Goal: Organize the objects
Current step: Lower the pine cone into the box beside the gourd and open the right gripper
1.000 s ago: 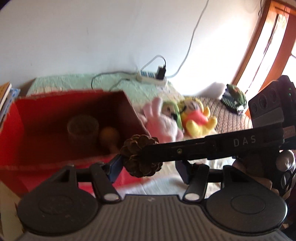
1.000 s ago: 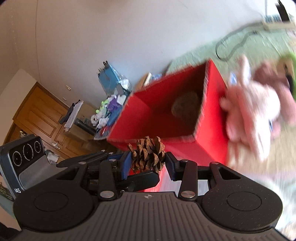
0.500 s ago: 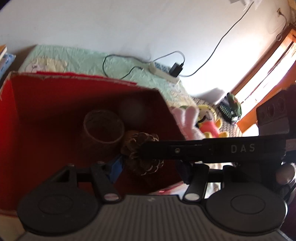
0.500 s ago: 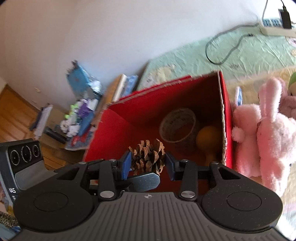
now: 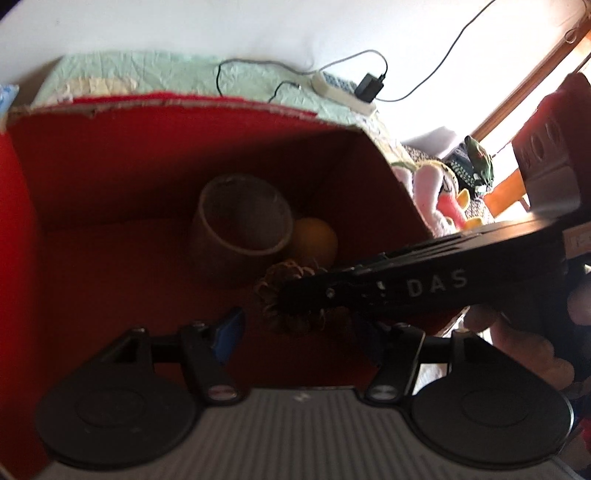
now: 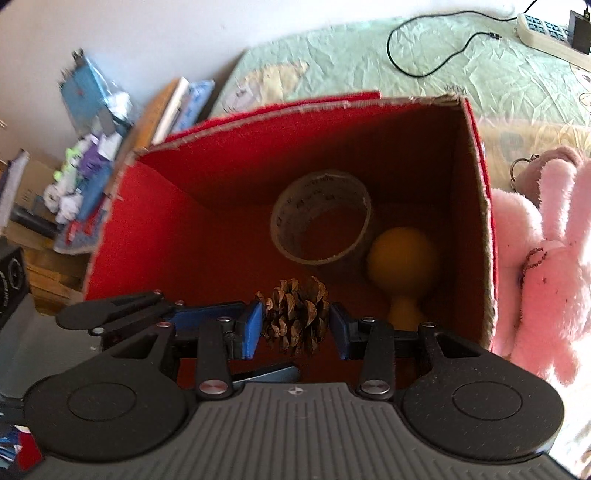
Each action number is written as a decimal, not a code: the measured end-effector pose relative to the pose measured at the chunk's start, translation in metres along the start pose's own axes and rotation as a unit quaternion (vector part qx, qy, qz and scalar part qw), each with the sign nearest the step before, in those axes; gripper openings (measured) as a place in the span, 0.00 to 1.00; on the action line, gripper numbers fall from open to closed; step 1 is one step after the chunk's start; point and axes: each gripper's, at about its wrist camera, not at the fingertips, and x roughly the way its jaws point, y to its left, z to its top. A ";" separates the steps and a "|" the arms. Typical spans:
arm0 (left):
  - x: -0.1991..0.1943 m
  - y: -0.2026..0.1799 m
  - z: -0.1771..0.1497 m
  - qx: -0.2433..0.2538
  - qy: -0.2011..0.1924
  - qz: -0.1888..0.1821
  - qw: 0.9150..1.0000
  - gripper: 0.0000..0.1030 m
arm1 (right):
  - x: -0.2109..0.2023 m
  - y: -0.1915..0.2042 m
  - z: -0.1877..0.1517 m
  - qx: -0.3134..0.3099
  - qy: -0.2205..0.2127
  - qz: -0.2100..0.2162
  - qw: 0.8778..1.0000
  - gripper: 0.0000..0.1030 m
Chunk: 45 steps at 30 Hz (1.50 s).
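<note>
A brown pine cone (image 6: 295,317) sits between the blue pads of my right gripper (image 6: 296,326), which is shut on it above the open red box (image 6: 155,206). The cone also shows in the left wrist view (image 5: 284,291), partly hidden by the right gripper's black body (image 5: 424,288). My left gripper (image 5: 299,336) is open and empty, just beside the cone, over the box (image 5: 74,166). Inside the box lie a roll of tape (image 6: 319,216) and a yellow bulb-shaped object (image 6: 402,262).
Pink plush rabbits (image 6: 546,266) lie against the box's right wall on the bed. A power strip with cable (image 6: 543,33) lies on the green quilt (image 6: 369,62). Books and clutter (image 6: 88,155) sit left of the box. More plush toys (image 5: 443,199) lie near a window.
Both grippers have moved forward and tipped down over the box, so its inside now fills both views. The left gripper's pad has come away from the pine cone; the right still holds it.
</note>
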 end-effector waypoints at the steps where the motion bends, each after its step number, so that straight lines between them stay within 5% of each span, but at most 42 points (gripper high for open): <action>1: 0.002 0.002 0.000 -0.004 0.004 -0.006 1.000 0.65 | 0.002 0.001 0.002 -0.001 0.006 -0.007 1.000 0.42; 13: 0.010 0.013 -0.003 -0.010 0.032 -0.018 0.999 0.68 | 0.040 -0.003 0.014 -0.003 0.073 -0.063 0.995 0.42; 34: 0.012 0.020 0.000 -0.026 0.041 -0.034 0.998 0.70 | 0.033 -0.007 0.021 0.026 0.042 -0.071 0.996 0.43; 45: 0.010 0.014 0.002 -0.016 0.029 0.018 0.999 0.74 | 0.007 -0.004 0.012 0.027 -0.011 -0.077 0.997 0.42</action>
